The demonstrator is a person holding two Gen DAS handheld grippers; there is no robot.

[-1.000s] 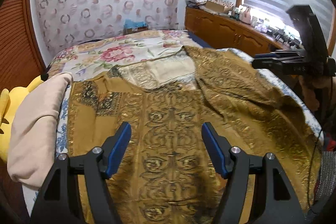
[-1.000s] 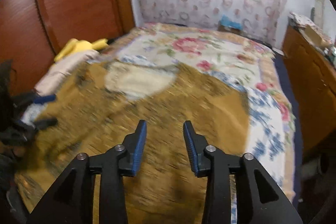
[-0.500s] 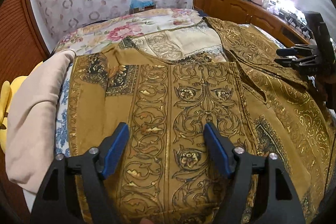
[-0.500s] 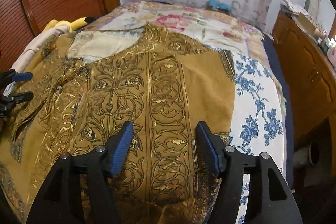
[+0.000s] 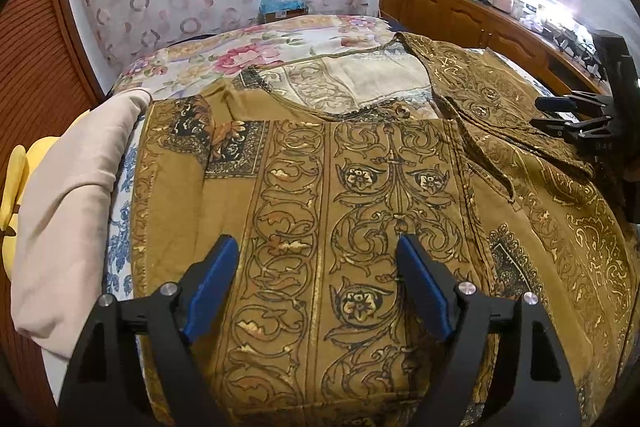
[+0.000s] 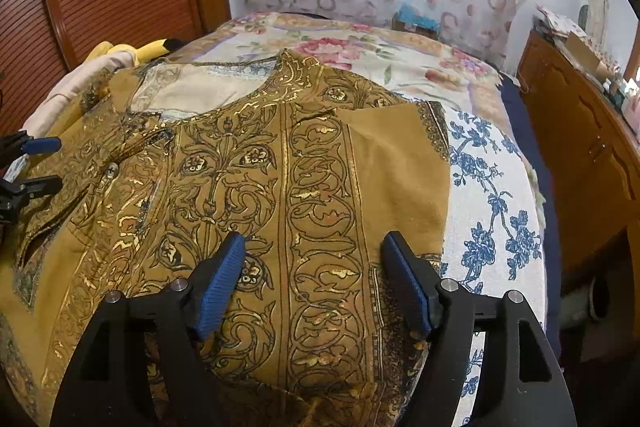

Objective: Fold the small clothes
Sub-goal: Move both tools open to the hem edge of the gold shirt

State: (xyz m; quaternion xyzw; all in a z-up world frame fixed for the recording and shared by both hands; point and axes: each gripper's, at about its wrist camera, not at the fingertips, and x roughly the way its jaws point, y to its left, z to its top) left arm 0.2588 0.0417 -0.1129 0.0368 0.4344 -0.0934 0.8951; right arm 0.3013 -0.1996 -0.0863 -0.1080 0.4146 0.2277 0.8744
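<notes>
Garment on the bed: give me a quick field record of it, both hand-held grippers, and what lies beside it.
garment: mustard-gold printed top, spread on the floral bedspread, neckline at the far end
left hand-held gripper: jaws opening over the top's centre panel, nothing pinched
right hand-held gripper: jaws opening over the top near its side edge, nothing pinched
beside garment: beige cloth and a yellow plush toy
fold: not yet started

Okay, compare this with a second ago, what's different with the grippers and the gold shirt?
Both grippers came down close over the gold shirt, which now lies spread flat on the bed. The left gripper and right gripper jaws widened and are opening, pads off the cloth, gripping nothing. The beige garment stayed at the bedside.
</notes>
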